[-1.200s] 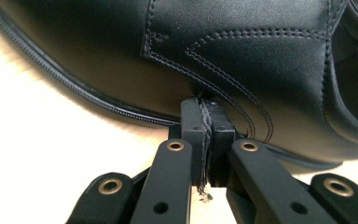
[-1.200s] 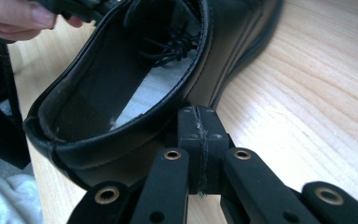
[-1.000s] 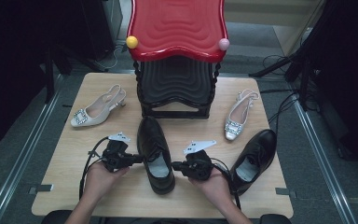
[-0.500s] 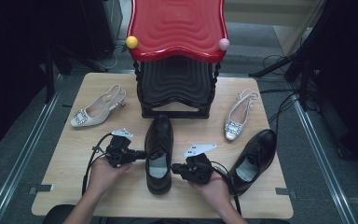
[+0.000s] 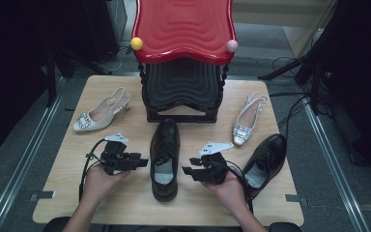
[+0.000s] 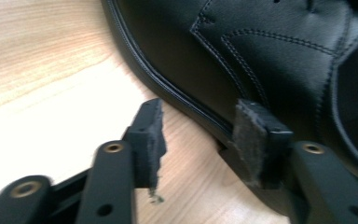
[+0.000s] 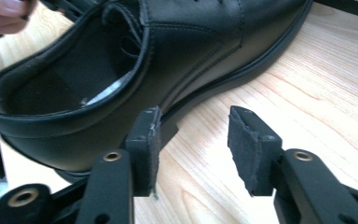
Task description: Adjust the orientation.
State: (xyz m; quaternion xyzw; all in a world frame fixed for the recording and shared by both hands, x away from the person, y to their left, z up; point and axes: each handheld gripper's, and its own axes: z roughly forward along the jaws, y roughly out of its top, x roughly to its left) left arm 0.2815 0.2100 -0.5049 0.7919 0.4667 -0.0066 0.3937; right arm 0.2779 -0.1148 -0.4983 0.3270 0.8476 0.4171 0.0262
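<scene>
A black leather shoe (image 5: 164, 157) lies in the middle of the wooden table (image 5: 125, 205), its toe toward the stool. My left gripper (image 5: 144, 162) is at its left flank and my right gripper (image 5: 185, 170) at its right, near the heel. Both jaws have just been opening and stand open. In the left gripper view the left gripper (image 6: 200, 135) has bare wood in its gap, and the shoe (image 6: 270, 51) runs behind one pad. In the right gripper view the right gripper (image 7: 193, 140) frames bare table, one pad beside the shoe (image 7: 121, 70) at its heel.
A second black shoe (image 5: 265, 158) lies at the right. A beige heeled shoe (image 5: 99, 115) sits at the far left and a silver one (image 5: 246, 121) at the far right. A red-topped stool (image 5: 183, 26) on stacked black ones stands at the back.
The middle shoe was turned from slanted to straight, toe toward the stool. Both grippers have let go of it and their jaws now stand apart.
</scene>
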